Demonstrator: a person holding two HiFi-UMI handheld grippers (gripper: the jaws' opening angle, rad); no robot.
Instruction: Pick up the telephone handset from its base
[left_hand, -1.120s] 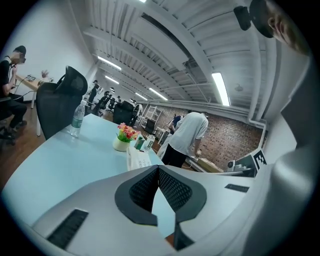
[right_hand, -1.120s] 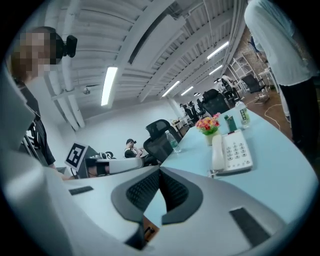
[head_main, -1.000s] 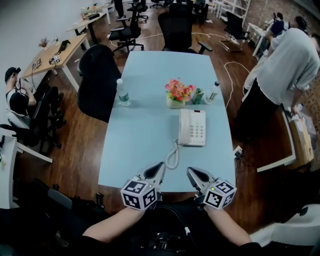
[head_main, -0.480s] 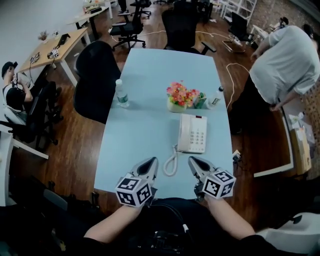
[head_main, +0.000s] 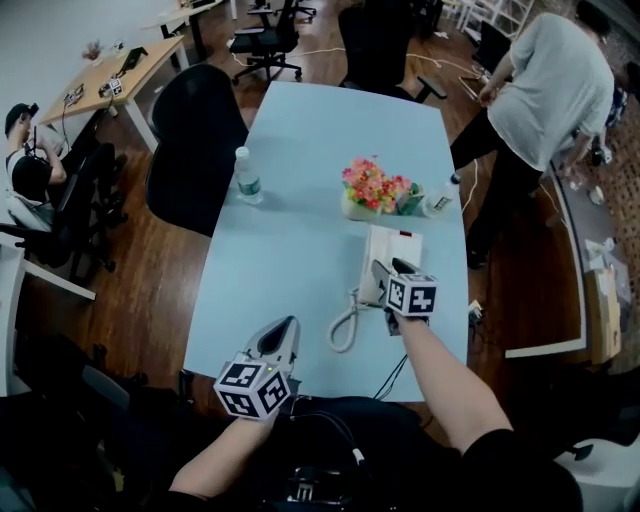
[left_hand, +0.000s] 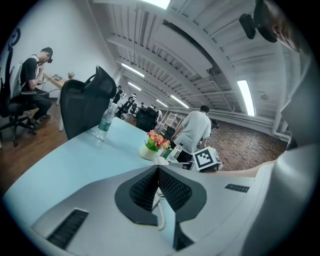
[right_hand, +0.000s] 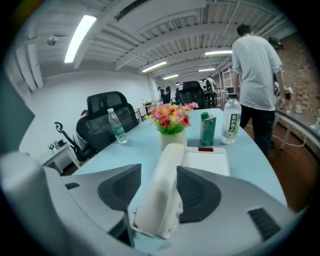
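**What I cannot see from here**

In the head view, the right gripper (head_main: 390, 268) sits over the phone (head_main: 402, 243) at my 1 o'clock and covers most of its keypad. Its jaws are opening with the handset (right_hand: 162, 190) between them. In its own view the handset's near end drops behind the jaws, so I can't tell contact.

The left gripper (left_hand: 158, 169), jaws together, shows me only a strip of cord (left_hand: 161, 212).

The bottle (right_hand: 231, 121) label at 1 o'clock is too small to read.
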